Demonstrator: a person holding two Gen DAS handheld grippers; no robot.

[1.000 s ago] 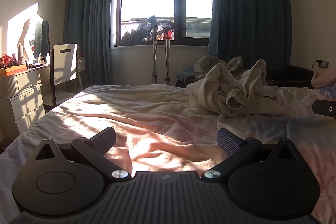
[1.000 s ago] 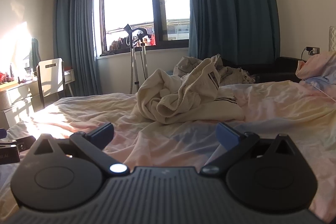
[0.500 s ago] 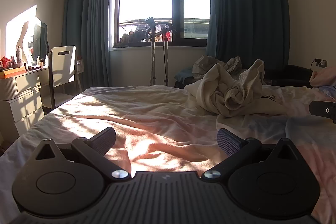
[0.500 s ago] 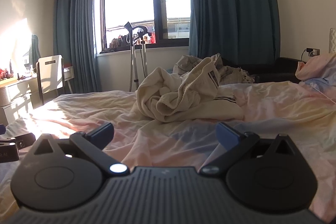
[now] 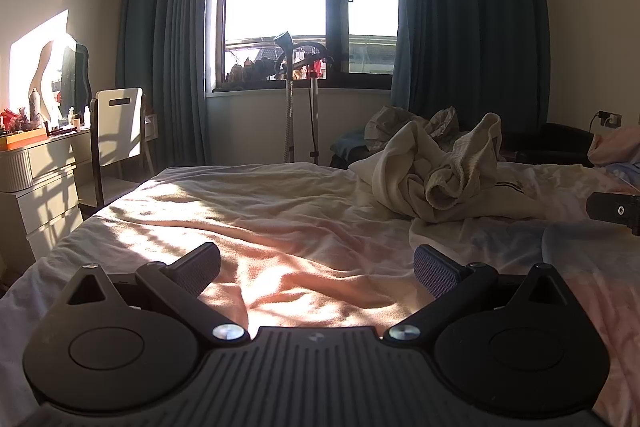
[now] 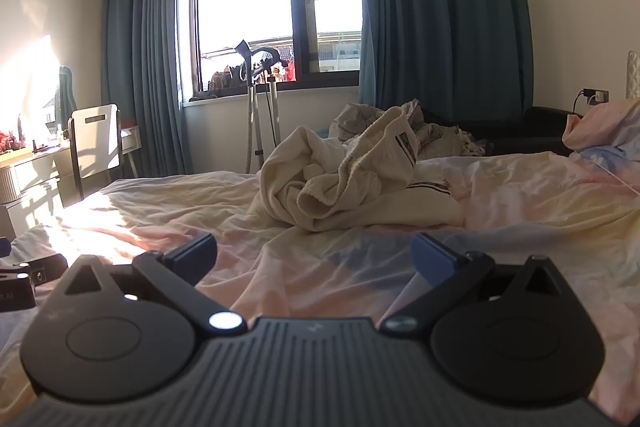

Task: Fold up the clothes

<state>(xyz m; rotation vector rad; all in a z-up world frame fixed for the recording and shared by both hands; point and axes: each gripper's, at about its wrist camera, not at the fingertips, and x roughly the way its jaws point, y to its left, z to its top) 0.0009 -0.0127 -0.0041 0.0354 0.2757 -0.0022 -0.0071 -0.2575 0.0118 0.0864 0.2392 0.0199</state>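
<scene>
Crumpled cream knit garment with dark stripe trim heaped on bed with wrinkled pale pink sheet, toward far side, below dark-framed window. Right gripper low over sheet, short of heap, jaws wide apart, empty. Left gripper likewise spread, empty, left of heap. White chair left of bed.

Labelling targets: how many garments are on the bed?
1 seen clearly: a crumpled cream knit garment heaped mid-bed on the pink sheet, ahead of both open hand-held grippers. More could be bundled inside the heap.
</scene>
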